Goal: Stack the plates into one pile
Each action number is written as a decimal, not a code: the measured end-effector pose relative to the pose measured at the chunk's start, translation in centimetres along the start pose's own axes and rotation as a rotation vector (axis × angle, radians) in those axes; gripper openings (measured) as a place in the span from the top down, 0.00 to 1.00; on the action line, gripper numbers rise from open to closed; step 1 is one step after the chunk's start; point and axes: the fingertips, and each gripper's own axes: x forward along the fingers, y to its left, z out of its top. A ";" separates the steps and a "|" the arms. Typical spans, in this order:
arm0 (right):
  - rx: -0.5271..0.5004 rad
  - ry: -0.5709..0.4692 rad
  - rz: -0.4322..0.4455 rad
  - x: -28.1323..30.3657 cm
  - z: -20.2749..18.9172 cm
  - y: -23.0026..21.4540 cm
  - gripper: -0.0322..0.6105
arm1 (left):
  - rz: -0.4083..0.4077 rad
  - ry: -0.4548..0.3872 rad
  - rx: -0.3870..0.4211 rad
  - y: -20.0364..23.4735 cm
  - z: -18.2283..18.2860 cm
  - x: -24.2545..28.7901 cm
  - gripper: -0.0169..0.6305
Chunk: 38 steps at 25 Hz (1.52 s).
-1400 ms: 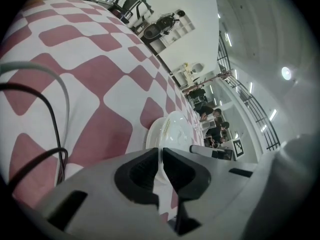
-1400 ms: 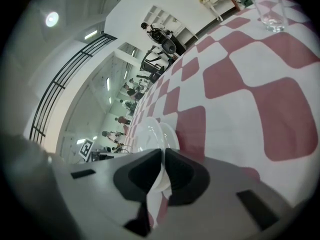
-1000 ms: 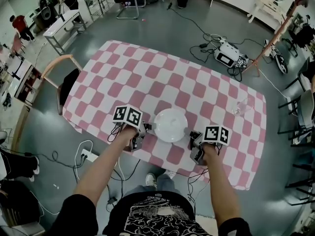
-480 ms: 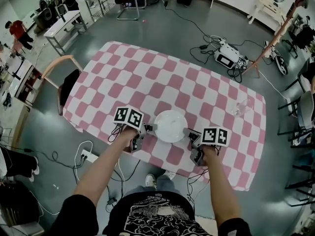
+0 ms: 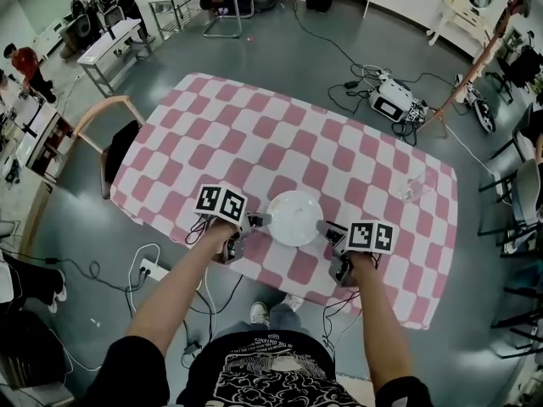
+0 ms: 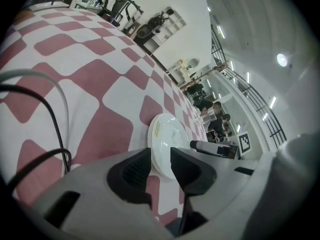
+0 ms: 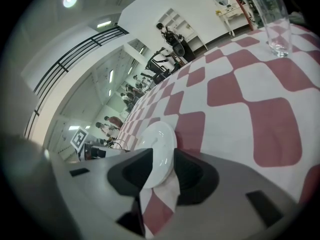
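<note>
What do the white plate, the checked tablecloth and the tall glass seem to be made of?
White plate: probably glazed ceramic, glossy, with bright highlights; melamine is possible.
Checked tablecloth: matte, drapes over the table edge; fabric or vinyl, unclear.
Tall glass: clear glass or plastic; the background shows through.

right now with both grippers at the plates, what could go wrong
The jaws of the left gripper and right gripper have just been opening, but the plate pile rim sits between each pair; a crooked pull-back could drag or tilt it. Snagging the tablecloth might also tug the glass.
</note>
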 end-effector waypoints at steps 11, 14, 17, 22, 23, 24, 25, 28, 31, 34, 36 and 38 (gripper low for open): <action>-0.116 -0.143 -0.044 -3.2 3.4 2.7 0.77 | 0.028 -0.170 0.158 -3.4 4.1 -3.3 0.77; -0.158 -0.187 -0.051 -4.3 4.4 4.0 0.79 | 0.032 -0.209 0.206 -4.7 4.7 -4.2 0.77; -0.211 -0.227 -0.066 -5.3 5.2 5.2 0.80 | 0.025 -0.248 0.256 -6.2 5.6 -5.0 0.77; -0.266 -0.309 -0.088 -7.7 6.2 7.2 0.84 | 0.051 -0.317 0.365 -8.8 6.3 -7.0 0.78; -0.282 -0.327 -0.096 -8.2 6.5 7.5 0.85 | 0.061 -0.335 0.393 -9.3 6.5 -7.6 0.79; -0.299 -0.345 -0.104 -8.7 6.7 8.0 0.86 | 0.070 -0.355 0.421 -9.9 6.7 -8.1 0.80; -0.317 -0.362 -0.112 -9.1 7.0 8.4 0.86 | 0.079 -0.375 0.446 -10.4 7.0 -8.7 0.81; -0.355 -0.406 -0.126 -10.3 7.4 9.8 0.88 | 0.086 -0.430 0.505 -11.7 7.3 -10.1 0.83; -0.392 -0.440 -0.136 -11.5 7.4 11.2 0.89 | 0.094 -0.477 0.545 -12.9 7.1 -11.4 0.85; -0.438 -0.474 -0.155 -12.7 7.5 12.5 0.89 | 0.113 -0.522 0.592 -13.9 6.8 -12.6 0.88; -0.470 -0.496 -0.172 -13.5 7.3 13.4 0.90 | 0.135 -0.549 0.625 -14.3 6.5 -13.5 0.91; -0.498 -0.518 -0.189 -14.2 7.2 14.2 0.91 | 0.155 -0.574 0.656 -14.8 6.3 -14.2 0.93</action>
